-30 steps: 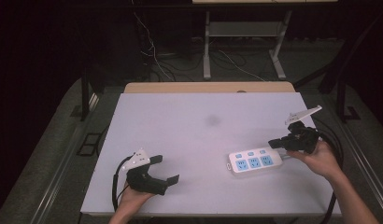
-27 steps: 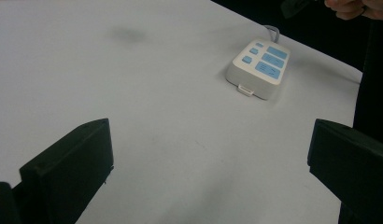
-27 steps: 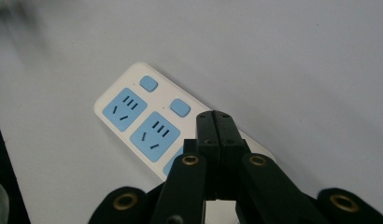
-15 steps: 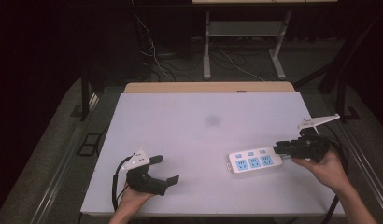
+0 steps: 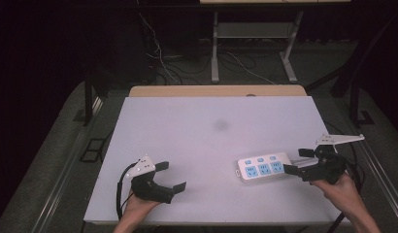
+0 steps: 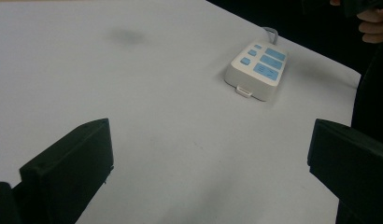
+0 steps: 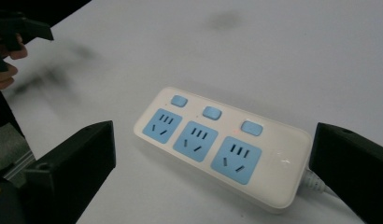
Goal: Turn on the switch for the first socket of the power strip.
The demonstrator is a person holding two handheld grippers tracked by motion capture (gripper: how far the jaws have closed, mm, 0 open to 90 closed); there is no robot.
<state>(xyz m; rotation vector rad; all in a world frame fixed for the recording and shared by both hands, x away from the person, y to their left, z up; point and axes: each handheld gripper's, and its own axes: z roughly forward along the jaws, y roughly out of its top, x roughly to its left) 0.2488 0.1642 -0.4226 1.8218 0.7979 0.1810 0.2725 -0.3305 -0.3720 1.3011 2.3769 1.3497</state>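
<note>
Power strip [image 5: 262, 167]: white body, three blue sockets in a row, three blue rocker switches in a second row behind them. We log it lying flat on the white table [image 5: 207, 141], socket face up. Its grey cord [image 7: 315, 183] leaves the end nearest the right gripper.

Right gripper [image 5: 298, 162]: we see it just beside the strip's cord end, pointing along the strip's length. Jaws stand wide apart, and in the right gripper view they frame the whole strip, one jaw off each end. Neither jaw touches the strip; we see bare table between each jaw tip and the casing. Nothing is held. The person's right hand [image 5: 340, 189] grips the tool body on the side away from the strip.

Left gripper [image 5: 170, 175]: well apart from the strip, on the side of its plain end. Jaws wide here too, with nothing between them but table surface. In the left gripper view the strip [image 6: 257, 68] lies well ahead of the jaws, its short end with a small tab turned toward the camera. The left hand [image 5: 139, 206] holds the tool just above the table, on the far side from the strip.

We note one faint grey smudge [image 5: 220, 125] on the table, beyond the strip's switch row and near it.
</note>
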